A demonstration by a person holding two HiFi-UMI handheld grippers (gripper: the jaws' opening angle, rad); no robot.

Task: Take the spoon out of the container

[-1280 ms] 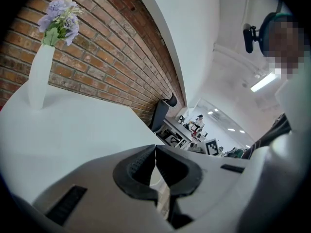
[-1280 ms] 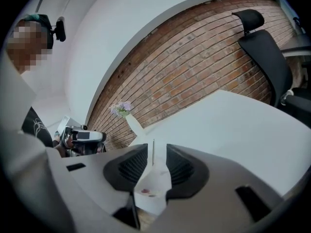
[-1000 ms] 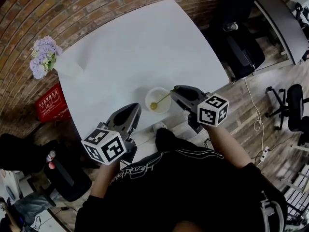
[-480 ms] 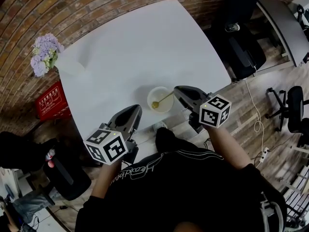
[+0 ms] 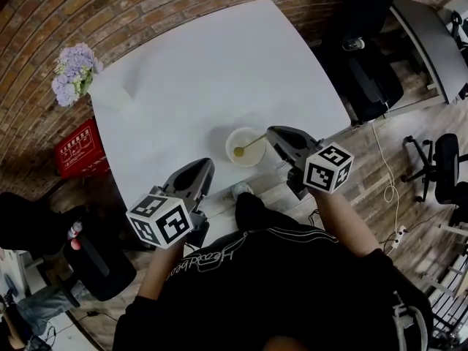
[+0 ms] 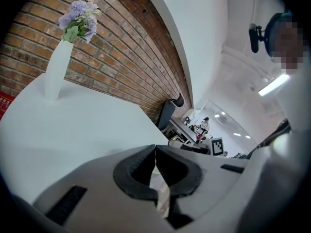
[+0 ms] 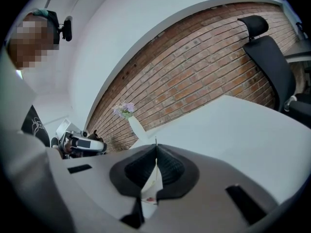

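Observation:
A white round container (image 5: pixel 246 139) stands near the table's front edge. A gold spoon (image 5: pixel 247 146) lies in it, bowl end down and handle leaning over the rim to the right. My right gripper (image 5: pixel 270 132) is shut, with its tips just beside the handle's end in the head view. I see no hold on the handle. In the right gripper view the jaws (image 7: pixel 156 149) meet with nothing thick between them. My left gripper (image 5: pixel 202 168) is shut and empty, left of the container and nearer the table edge.
The white table (image 5: pixel 212 72) backs onto a brick wall. A white vase of purple flowers (image 5: pixel 76 79) stands at its far left corner. A black office chair (image 5: pixel 365 72) stands to the right and a red crate (image 5: pixel 76 151) sits on the floor at the left.
The head view has shifted slightly. The grippers, the container and the spoon keep about the same places relative to one another.

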